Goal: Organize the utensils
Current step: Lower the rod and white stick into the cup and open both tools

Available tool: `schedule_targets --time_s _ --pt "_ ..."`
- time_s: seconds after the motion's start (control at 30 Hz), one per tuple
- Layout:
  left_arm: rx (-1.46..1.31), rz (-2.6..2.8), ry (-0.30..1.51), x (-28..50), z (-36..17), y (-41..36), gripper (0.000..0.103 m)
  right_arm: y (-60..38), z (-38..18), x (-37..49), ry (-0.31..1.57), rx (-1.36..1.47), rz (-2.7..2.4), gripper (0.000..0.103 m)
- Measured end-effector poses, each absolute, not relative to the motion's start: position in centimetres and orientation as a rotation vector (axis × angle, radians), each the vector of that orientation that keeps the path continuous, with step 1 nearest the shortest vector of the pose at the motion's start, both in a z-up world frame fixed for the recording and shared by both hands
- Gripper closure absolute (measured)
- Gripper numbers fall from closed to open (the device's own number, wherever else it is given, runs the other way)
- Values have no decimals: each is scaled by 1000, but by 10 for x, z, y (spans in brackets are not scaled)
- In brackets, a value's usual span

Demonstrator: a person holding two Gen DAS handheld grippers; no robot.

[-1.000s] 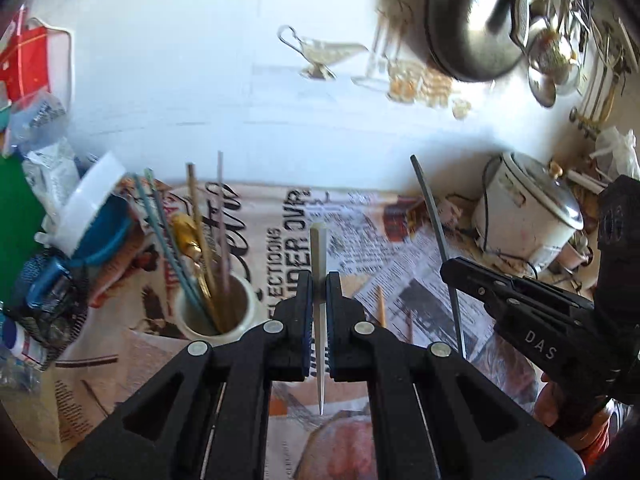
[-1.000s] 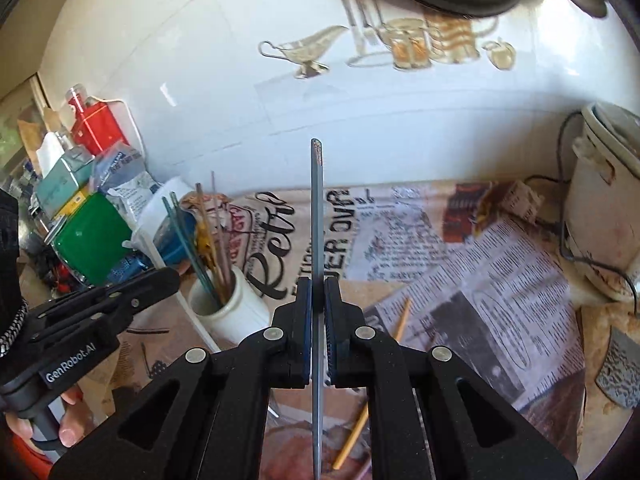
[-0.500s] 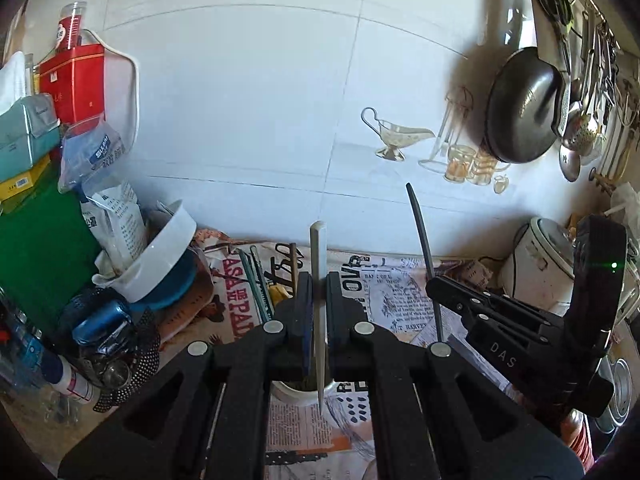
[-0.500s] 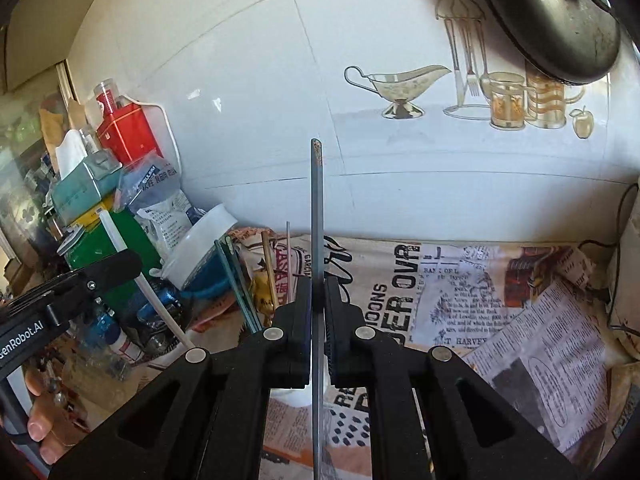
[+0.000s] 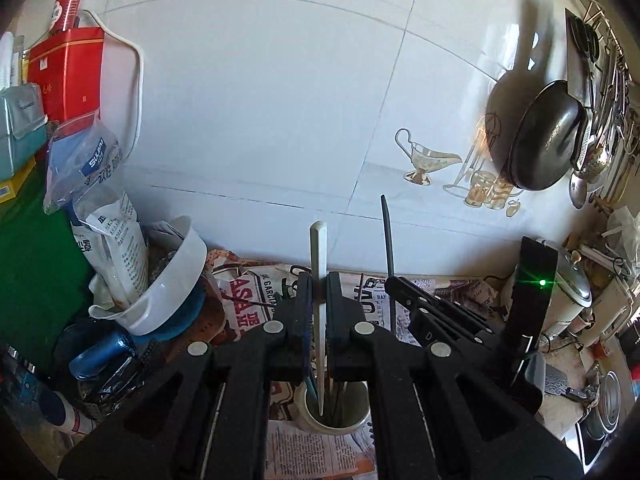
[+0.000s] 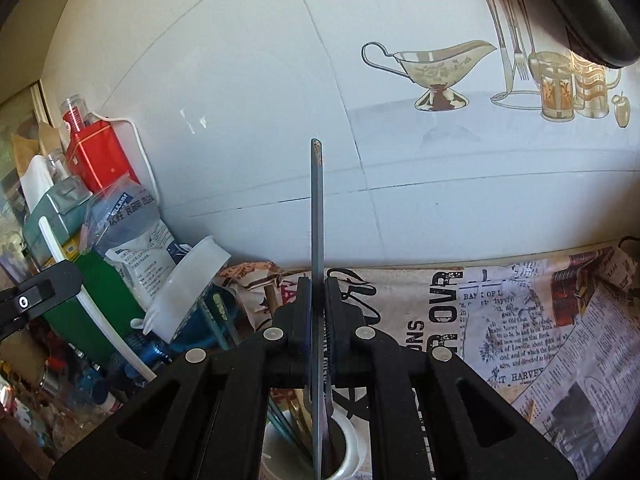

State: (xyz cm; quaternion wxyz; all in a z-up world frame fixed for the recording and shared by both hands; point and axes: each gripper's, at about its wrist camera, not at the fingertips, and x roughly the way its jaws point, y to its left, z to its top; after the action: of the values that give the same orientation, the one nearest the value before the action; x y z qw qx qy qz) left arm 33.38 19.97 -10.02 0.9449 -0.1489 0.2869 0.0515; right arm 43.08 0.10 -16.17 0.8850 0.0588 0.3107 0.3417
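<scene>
White chopstick [image 5: 319,280] is clamped upright in the left gripper [image 5: 319,300], jaws pinched tight on it. Its lower tip now sits over the mouth of the white cup [image 5: 335,420]; can't tell if it's actually inside. A second ago the cup was off to the lower left of this gripper, with the tip over newspaper.

Dark grey chopstick [image 6: 317,280] is clamped the same way in the right gripper [image 6: 318,304], jaws tight on it, stick upright. Its lower end runs down to the cup [image 6: 352,448] opening in the right wrist view; earlier the cup stood left of those fingers.

Cup already holds several sticks: teal, brown and dark ones show between the fingers. It stands on the newspaper [image 6: 520,340] covering the counter.

Both grippers now sit side by side over the cup. In the left view the right gripper [image 5: 394,286] is just to the right, closer in frame than before, the dark stick [image 5: 387,236] rising from it. In the right view the left gripper's finger [image 6: 40,286] shows at the left edge, white stick [image 6: 96,300] slanting below it.

Both views show more wall than a second ago: white tiles [image 5: 260,120] with the gravy-boat decal [image 5: 424,158] fill the upper frame. Hanging black pan [image 5: 544,140] is right of it, rice cooker [image 5: 572,284] at far right. Tilted white tub [image 5: 168,276], blue bag [image 5: 80,164] and red tin [image 5: 66,64] crowd the left, now much larger in view.
</scene>
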Motion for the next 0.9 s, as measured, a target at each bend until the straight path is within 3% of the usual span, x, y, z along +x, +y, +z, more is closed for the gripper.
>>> schedule_targets --time_s 0.43,0.9 --pt "-358 62 661 357 -146 222 99 15 -199 425 612 132 633 97" --pt "-338 56 738 363 -170 212 99 -4 -213 405 752 103 661 97"
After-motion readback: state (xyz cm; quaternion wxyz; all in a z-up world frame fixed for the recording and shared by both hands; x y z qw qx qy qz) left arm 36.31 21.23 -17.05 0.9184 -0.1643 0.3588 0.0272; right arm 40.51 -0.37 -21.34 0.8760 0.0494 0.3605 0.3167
